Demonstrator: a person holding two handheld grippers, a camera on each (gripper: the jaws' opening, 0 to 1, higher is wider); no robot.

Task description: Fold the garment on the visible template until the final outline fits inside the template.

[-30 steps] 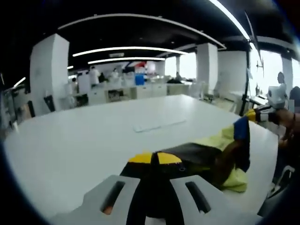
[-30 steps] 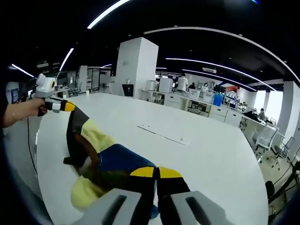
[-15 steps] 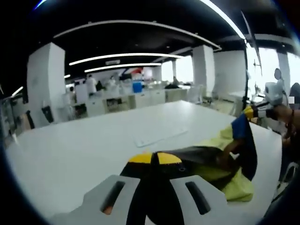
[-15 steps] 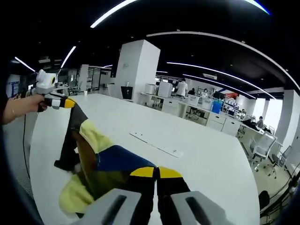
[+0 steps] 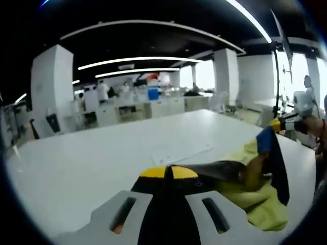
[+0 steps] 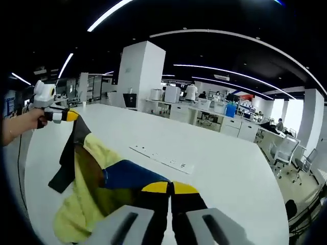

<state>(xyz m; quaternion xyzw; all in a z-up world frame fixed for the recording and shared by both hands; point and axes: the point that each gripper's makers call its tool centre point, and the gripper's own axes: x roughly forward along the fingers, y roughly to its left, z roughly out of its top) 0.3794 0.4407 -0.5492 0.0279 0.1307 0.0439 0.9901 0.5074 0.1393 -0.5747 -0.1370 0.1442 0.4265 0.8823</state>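
**Garment held up between two grippers**

In the left gripper view, the left gripper (image 5: 171, 172) is seen at 6 o'clock. Its yellow-tipped fingers (image 5: 153, 172) are pressed together on a dark edge of the garment (image 5: 250, 196). The garment is yellow, blue and black, and it is stretched out toward 3 o'clock. There its far corner is pinched by the right gripper (image 5: 278, 124), which is held in a hand (image 5: 318, 126).

In the right gripper view, the right gripper (image 6: 170, 188) is seen at 6 o'clock, and its fingers (image 6: 186, 188) are closed on the blue part of the garment (image 6: 97, 189). The cloth is hung across toward 9 o'clock, where it is held by the left gripper (image 6: 71, 116). Part of it looks lifted off the white tabletop (image 6: 214, 178).

A flat white strip (image 6: 161, 160) is seen lying on the tabletop past the garment. It cannot be told if this is the template.
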